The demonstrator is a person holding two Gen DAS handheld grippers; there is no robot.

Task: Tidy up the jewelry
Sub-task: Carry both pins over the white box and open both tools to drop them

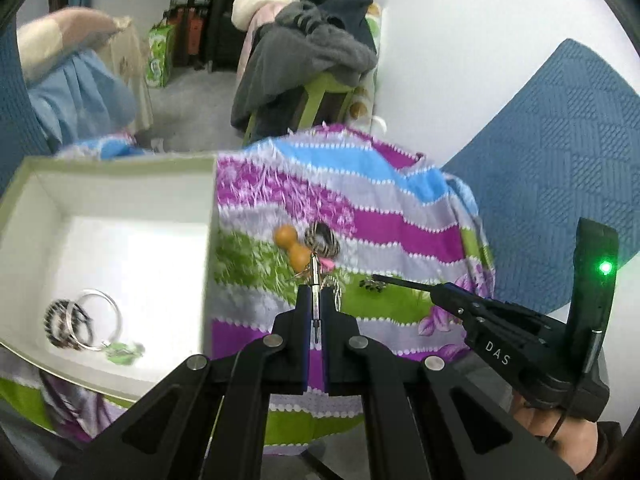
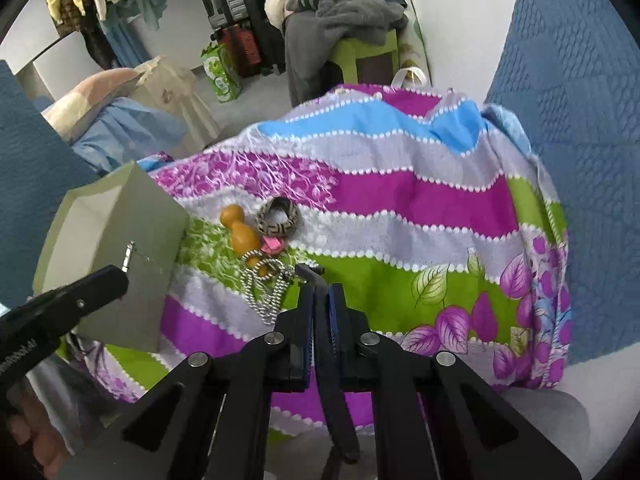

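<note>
Pinched between the pressed-together fingers of the left gripper [image 1: 316, 300], low in the centre of the left wrist view, is a thin silver pin-like piece [image 1: 316, 280]; what it belongs to is hard to make out, and its tip pokes out above the fingers. In the right wrist view the same piece [image 2: 130, 256] sticks up from that gripper at the left edge, in front of the grey outer wall of the white cardboard box [image 2: 132, 240].

Fingers of the right gripper [image 2: 320, 296] are closed on a dark, narrow strap-like object [image 2: 316, 280] whose end bends over at the top; its lower length runs down between the arms and is cut off at the bottom of the frame.

On the striped purple, green and blue cloth [image 2: 400, 200] at mid-frame lie an orange gourd-shaped pendant [image 2: 240, 232], a patterned bangle [image 2: 278, 222] just beside it, a small pink item [image 2: 272, 245] partly hidden under them, and a silver chain [image 2: 266, 292] with orange beads.

Inside the box [image 1: 120, 184], at the lower left of the left wrist view, rest a silver ring-shaped bangle [image 1: 105, 314], a dark patterned bangle [image 1: 60, 322] and a blurred green piece [image 1: 122, 352].

Behind the cloth stand a green stool [image 2: 360, 60] heaped with grey clothing and several suitcases [image 2: 224, 0].
</note>
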